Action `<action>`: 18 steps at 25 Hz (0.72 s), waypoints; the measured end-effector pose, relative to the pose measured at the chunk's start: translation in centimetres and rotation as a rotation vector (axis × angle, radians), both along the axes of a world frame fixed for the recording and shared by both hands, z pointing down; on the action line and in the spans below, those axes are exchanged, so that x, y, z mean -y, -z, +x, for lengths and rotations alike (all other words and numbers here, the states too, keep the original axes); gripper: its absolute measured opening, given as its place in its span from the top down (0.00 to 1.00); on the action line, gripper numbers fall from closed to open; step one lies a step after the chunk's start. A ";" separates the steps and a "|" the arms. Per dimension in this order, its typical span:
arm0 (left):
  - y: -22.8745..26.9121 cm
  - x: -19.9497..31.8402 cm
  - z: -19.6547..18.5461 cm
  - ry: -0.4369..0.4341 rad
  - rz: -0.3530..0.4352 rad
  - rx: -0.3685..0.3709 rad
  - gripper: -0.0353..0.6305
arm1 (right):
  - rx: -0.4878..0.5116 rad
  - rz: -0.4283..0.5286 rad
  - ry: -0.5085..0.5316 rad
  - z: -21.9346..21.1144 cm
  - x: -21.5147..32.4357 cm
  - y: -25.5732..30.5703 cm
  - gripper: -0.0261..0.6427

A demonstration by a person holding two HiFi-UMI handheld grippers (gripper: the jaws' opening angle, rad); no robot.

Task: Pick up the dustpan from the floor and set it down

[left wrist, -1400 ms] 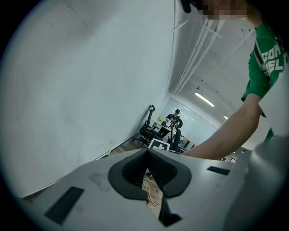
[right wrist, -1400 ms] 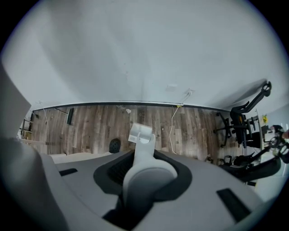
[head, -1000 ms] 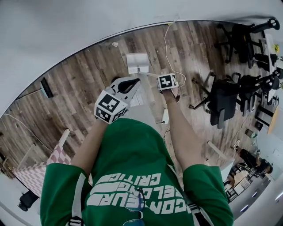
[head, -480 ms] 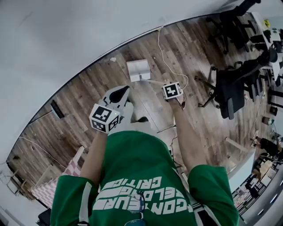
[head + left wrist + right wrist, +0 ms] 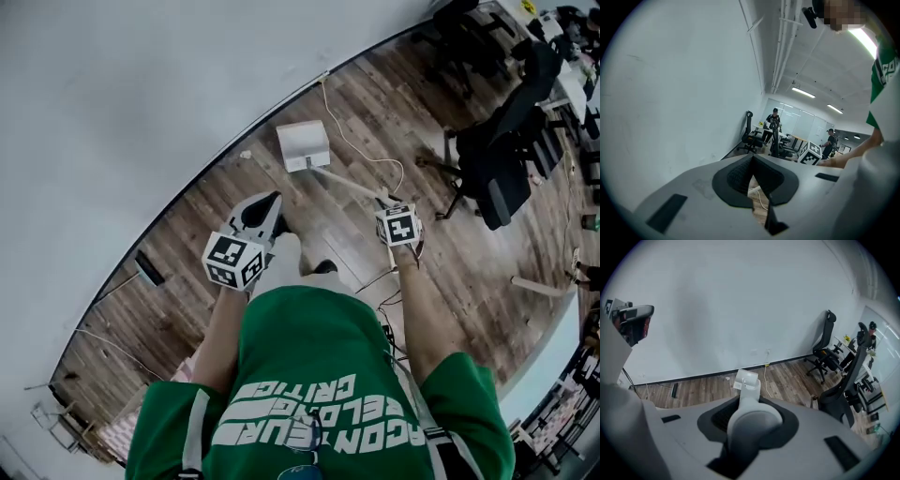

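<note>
Right gripper (image 5: 749, 401): jaws pinching the handle of the white plastic long-handled dustpan (image 5: 303, 145), its pan nearest the white wall (image 5: 141, 94). Left gripper (image 5: 751, 161): jaws pressed together, empty.

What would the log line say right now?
right gripper: shut on dustpan handle | left gripper: shut, empty | set-down: not yet done

Both arms outstretched, left hand-held gripper (image 5: 273, 200) jaws together, empty; right hand-held gripper (image 5: 382, 202) tight on dustpan handle (image 5: 343, 180).
</note>
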State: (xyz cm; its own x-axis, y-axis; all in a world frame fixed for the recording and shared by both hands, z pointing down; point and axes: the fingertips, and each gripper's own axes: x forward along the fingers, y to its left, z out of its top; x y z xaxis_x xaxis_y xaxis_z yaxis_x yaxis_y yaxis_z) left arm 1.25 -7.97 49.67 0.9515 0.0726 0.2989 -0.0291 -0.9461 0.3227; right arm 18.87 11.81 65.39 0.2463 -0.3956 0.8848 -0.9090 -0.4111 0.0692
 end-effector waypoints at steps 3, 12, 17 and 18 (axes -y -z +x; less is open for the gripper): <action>1.0 -1.7 -0.1 -0.030 0.024 -0.020 0.95 | -0.032 0.064 -0.046 -0.4 -3.1 3.0 0.79; 3.2 -4.6 0.0 -0.036 0.067 -0.066 0.95 | -0.190 0.198 -0.103 -0.8 -10.4 13.2 0.79; 3.8 -5.6 0.2 -0.026 0.064 -0.085 0.95 | -0.241 0.253 -0.148 -0.7 -13.5 17.1 0.79; 4.1 -5.8 0.2 -0.024 0.064 -0.089 0.95 | -0.244 0.262 -0.161 -0.6 -14.0 17.7 0.79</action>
